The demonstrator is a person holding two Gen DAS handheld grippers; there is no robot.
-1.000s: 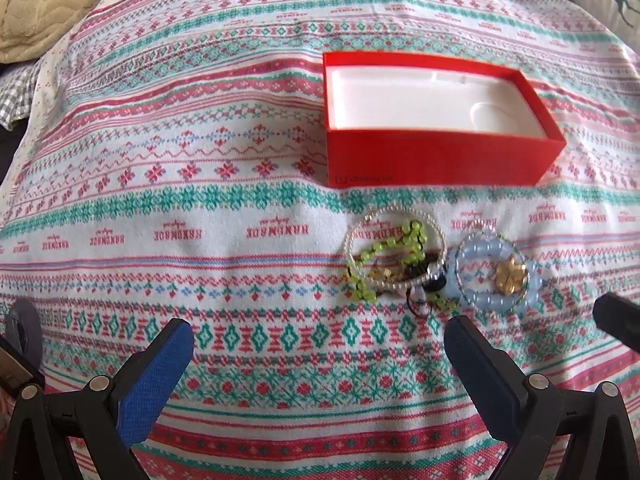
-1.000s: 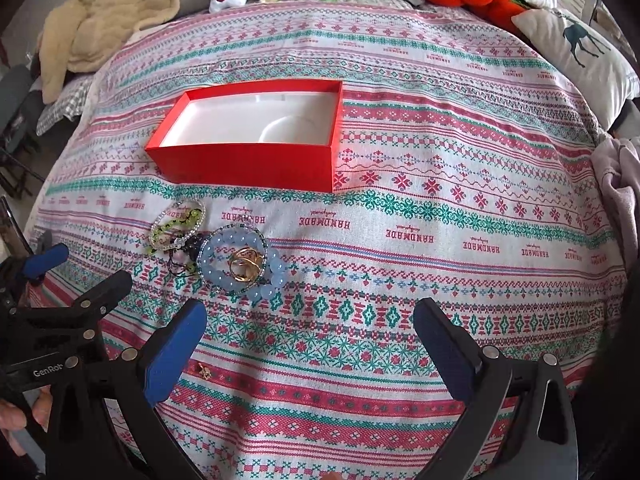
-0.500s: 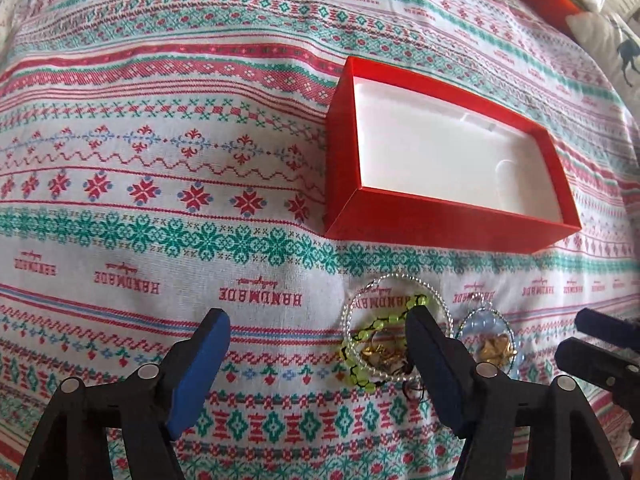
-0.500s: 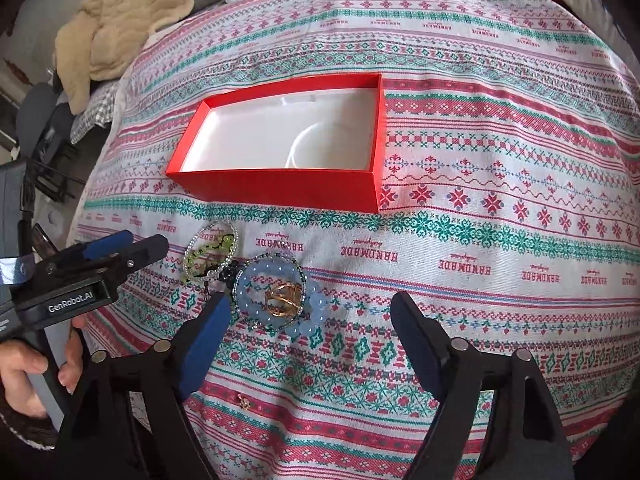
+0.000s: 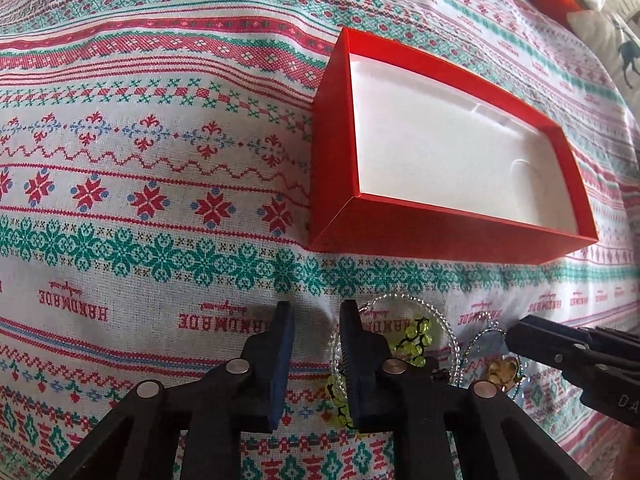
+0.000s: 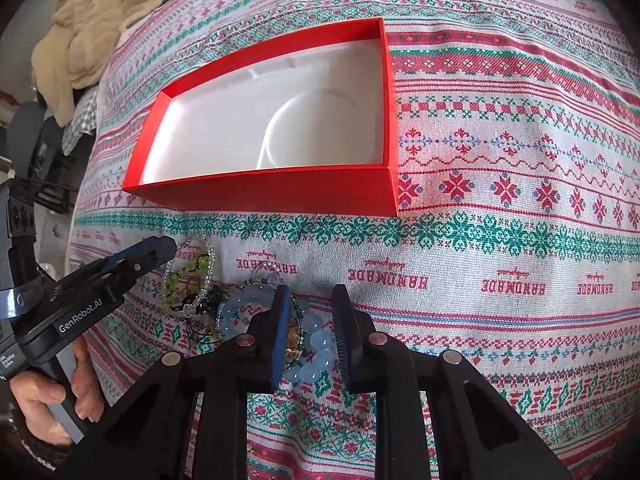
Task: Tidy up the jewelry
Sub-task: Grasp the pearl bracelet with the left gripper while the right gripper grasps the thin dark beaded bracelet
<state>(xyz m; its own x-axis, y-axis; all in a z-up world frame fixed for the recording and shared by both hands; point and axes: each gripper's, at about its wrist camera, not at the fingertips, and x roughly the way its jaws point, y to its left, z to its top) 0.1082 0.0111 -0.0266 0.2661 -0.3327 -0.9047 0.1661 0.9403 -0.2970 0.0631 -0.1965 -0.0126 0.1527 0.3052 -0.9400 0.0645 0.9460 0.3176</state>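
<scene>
Left wrist view: two tools close in on a heap of bracelets lying on a patterned bedspread [image 5: 160, 208], just in front of a red box [image 5: 448, 236].

The left tool [image 5: 316, 312], jaws narrowed but still parted on nothing, sits at the left rim of the clear beaded bracelet [image 5: 440, 316], which rings the green bead strand [image 5: 416, 336]. In the right wrist view, the right tool [image 6: 310, 294] straddles the pale blue bead bracelet [image 6: 316, 344], its pads not yet touching it; open bedspread stretches to its right. Half a second ago both tools were spread wide and stood farther back. The box holds only its white moulded liner [image 6: 224, 136]; all jewelry lies outside, near its front wall.
</scene>
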